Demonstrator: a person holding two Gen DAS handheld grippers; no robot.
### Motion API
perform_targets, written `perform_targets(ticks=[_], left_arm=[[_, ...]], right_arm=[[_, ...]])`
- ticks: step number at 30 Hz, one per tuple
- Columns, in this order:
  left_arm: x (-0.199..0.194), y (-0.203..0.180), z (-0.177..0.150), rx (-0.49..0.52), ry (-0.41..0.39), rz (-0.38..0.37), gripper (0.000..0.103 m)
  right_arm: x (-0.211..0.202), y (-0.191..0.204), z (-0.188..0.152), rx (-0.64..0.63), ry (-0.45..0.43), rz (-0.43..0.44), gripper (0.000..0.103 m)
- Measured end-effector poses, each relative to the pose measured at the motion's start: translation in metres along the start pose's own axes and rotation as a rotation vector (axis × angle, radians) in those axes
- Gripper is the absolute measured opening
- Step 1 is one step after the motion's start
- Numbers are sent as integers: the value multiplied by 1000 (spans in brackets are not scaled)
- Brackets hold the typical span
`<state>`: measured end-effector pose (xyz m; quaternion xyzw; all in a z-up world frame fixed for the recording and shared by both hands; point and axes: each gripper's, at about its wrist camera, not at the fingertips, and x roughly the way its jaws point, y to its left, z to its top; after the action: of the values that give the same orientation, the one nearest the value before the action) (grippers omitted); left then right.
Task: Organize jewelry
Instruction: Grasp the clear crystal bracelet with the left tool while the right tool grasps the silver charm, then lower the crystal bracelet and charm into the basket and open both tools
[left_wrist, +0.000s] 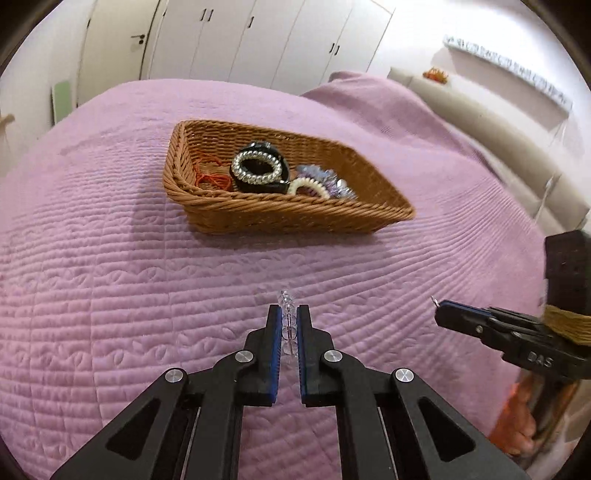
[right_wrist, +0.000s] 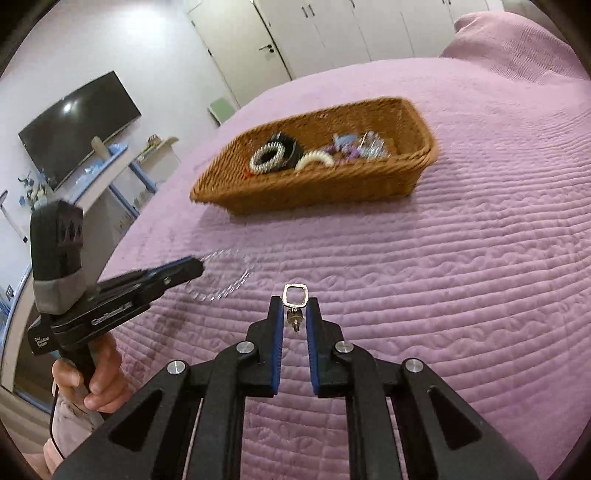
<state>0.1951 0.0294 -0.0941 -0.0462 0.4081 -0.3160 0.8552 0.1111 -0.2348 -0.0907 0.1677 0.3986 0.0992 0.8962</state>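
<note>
Your left gripper (left_wrist: 287, 314) is clenched on a clear bead bracelet (left_wrist: 288, 325), which sits between the blue pads on the near side of the wicker basket (left_wrist: 280, 216), well short of its front wall; from the right wrist view most of that bracelet (right_wrist: 225, 275) hangs loose beyond the tips as a drooping loop, just above the purple quilt (right_wrist: 461, 295). Your right gripper (right_wrist: 295, 304) is clamped on a small silver earring (right_wrist: 295, 295), also on the near side of the basket (right_wrist: 314, 192), with only the square frame pinched at the very tips and the little drop dangling free between the fingers. That is the weaker hold: I'd judge a jolt or a sideways tilt could let the frame twist out and fall into the quilt's stitching, where it would be hard to find. The hanging loop could catch the basket rim if you come in low, so carry it over the wall with room to spare. Inside the basket lie a pearl bangle (left_wrist: 257, 168), a cream coil tie (left_wrist: 308, 186) and pale blue pieces (left_wrist: 325, 177) to the right; dropping onto that heap risks tangling, while the right end looks freer
</note>
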Motion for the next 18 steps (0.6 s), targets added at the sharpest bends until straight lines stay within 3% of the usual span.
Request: perform_targets(ticks=[11,18], left_arm=[[-36,-8,23,-5,-89,-88,7],[-54,-25,62,39,-170,-106,7]], right_arm=[[-32,6,18,-24,-91,3,13],[-39,8,43,-45,-146,5,13]])
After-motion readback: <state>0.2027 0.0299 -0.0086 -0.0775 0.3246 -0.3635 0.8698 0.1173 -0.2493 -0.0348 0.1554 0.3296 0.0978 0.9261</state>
